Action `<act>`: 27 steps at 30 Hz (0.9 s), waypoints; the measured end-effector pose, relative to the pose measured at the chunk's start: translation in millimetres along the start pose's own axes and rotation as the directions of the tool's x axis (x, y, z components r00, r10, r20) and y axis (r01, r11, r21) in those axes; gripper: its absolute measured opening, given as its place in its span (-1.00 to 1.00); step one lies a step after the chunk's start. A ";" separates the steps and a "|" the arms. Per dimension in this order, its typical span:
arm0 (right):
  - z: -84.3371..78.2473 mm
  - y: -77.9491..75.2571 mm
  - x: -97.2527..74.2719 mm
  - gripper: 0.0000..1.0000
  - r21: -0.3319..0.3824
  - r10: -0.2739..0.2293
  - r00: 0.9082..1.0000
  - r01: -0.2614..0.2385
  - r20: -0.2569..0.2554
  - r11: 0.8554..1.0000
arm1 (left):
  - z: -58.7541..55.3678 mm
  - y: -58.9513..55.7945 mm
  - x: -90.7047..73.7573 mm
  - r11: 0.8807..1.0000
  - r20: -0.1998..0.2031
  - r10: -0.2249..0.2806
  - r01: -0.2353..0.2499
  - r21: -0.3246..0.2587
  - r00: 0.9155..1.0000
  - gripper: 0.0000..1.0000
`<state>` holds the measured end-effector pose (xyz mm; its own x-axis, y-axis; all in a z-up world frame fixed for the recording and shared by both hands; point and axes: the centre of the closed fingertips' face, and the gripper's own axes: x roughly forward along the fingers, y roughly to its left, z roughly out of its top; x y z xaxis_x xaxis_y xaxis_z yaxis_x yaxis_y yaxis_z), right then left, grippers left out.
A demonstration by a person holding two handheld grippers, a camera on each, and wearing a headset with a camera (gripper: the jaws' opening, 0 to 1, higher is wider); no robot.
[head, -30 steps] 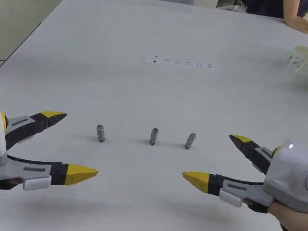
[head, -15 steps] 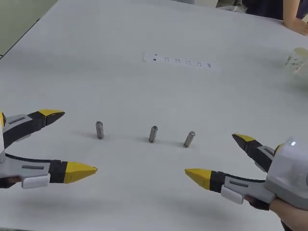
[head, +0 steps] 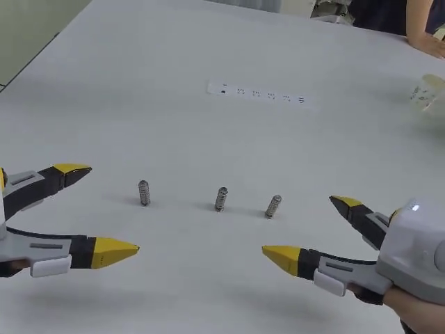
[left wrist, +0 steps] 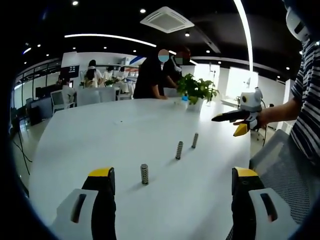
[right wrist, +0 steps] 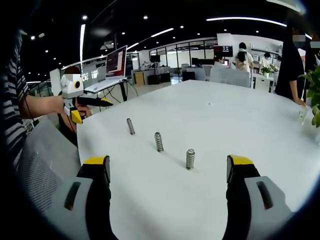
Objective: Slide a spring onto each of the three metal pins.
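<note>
Three short metal pins stand in a row on the white table, each wrapped in a spring: left pin (head: 144, 193), middle pin (head: 221, 198), right pin (head: 272, 206). The right one leans a little. My left gripper (head: 97, 209) hovers open at the left of the row, nothing between its yellow tips. At the right, my right gripper (head: 313, 229) is open and holds nothing. The left gripper view shows the row (left wrist: 144, 174) running away from its jaws (left wrist: 171, 176), with the right gripper (left wrist: 239, 119) beyond. In the right gripper view the nearest pin (right wrist: 190, 159) stands ahead of the jaws (right wrist: 167, 162).
A white power strip (head: 256, 94) lies flat further back on the table. A pale cup (head: 425, 92) stands at the far right edge. A person's arm (head: 425, 43) rests at the back right corner. Potted plant (left wrist: 196, 91) and several people stand beyond the table.
Both grippers stay open and nearly still. The whole picture has shifted slightly with the head camera; pins and springs have not moved.
</note>
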<state>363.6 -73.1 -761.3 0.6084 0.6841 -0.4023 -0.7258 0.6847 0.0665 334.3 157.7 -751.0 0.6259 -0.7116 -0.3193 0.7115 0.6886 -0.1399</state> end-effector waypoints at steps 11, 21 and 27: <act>-3.6 0.4 0.4 0.96 0.002 -0.002 1.000 0.002 -0.004 1.000 | -3.0 -4.9 0.7 1.000 -0.023 -0.006 0.006 0.005 1.000 0.92; -3.0 0.1 0.5 0.96 0.004 0.001 1.000 -0.001 -0.001 1.000 | -0.7 -4.6 1.4 1.000 -0.027 -0.008 0.009 0.007 1.000 0.91; -2.9 -3.2 -1.8 0.95 0.007 -0.005 1.000 0.005 0.002 1.000 | -0.8 -7.1 4.5 1.000 -0.028 -0.018 0.018 0.007 0.999 0.90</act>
<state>363.9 -77.3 -763.4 0.6130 0.6810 -0.4006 -0.7204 0.6900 0.0707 331.8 149.8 -752.2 0.6037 -0.7196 -0.3432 0.7249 0.6746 -0.1395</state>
